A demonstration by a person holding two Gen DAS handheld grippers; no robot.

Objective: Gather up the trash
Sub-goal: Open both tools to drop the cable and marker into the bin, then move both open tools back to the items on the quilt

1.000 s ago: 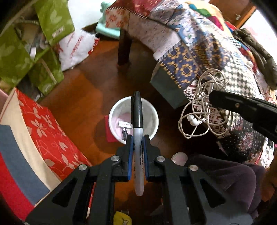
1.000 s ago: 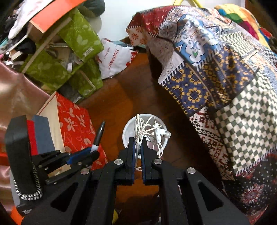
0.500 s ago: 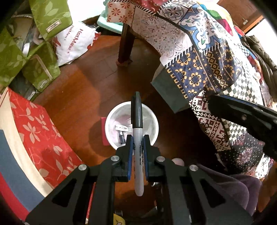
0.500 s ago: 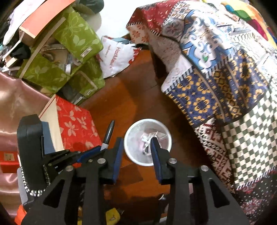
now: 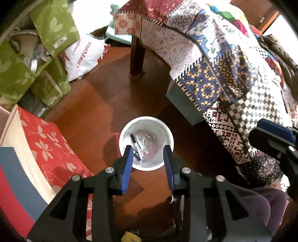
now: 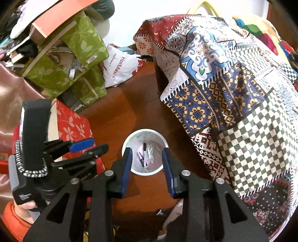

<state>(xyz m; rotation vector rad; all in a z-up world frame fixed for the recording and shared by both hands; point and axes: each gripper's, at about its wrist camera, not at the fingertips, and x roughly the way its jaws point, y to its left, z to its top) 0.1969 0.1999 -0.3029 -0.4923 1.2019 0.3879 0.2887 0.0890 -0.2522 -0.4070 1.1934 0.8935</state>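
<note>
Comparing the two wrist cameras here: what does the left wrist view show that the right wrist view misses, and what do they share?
Only the left wrist view shows the table leg and the right gripper at its right edge.

Only the right wrist view shows the orange board on top of the green boxes, the hand holding the left gripper, and a yellow handle.

Both show the white bin with the black marker and white cord inside, the patchwork cloth and the red floral box.

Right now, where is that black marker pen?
The black marker lies inside the white bin on the wooden floor, on the bin's left side beside the tangled white earphones. In both wrist views it shows between the open jaws.
</note>
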